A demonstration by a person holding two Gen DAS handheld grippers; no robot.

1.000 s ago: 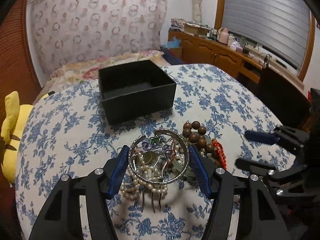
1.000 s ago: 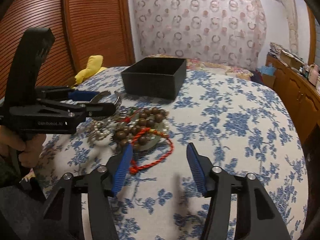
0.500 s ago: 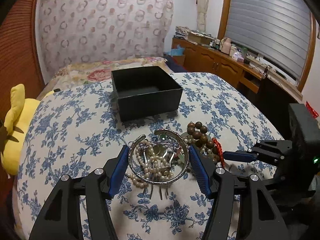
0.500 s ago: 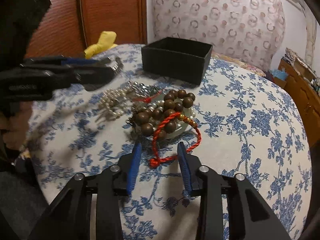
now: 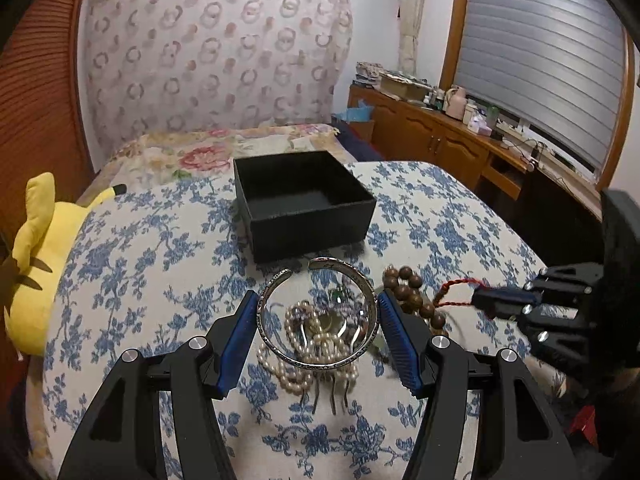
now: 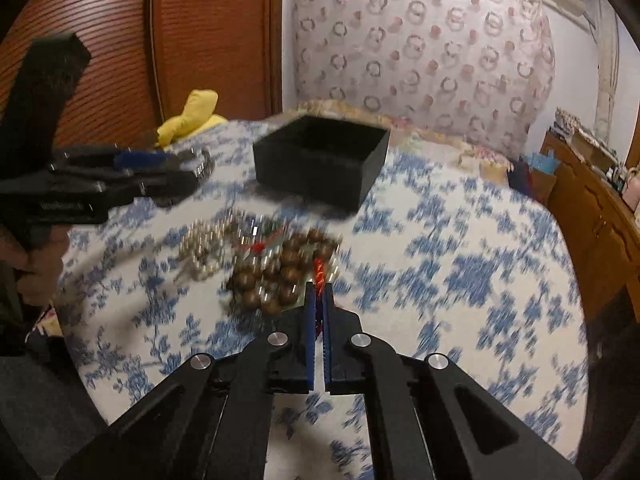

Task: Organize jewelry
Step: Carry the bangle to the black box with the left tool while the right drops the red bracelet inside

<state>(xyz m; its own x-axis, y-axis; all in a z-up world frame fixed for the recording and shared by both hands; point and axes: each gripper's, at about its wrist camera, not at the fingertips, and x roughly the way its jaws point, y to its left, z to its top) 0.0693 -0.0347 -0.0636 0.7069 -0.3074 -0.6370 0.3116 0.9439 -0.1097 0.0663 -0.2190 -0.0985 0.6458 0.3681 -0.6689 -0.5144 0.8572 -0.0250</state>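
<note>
My left gripper is shut on a silver cuff bangle and holds it above the jewelry pile: a pearl strand, a metal hair comb and brown wooden beads. My right gripper is shut on a red cord bracelet; the cord also shows in the left wrist view, with the right gripper at its end. The open black box stands behind the pile, empty as far as I see. It also shows in the right wrist view.
The round table has a blue floral cloth. A yellow plush toy lies at its left edge. A bed lies behind, a wooden sideboard at the right.
My left gripper has lifted the silver bangle off the pile. My right gripper moved to the red cord bracelet and shut on it.
</note>
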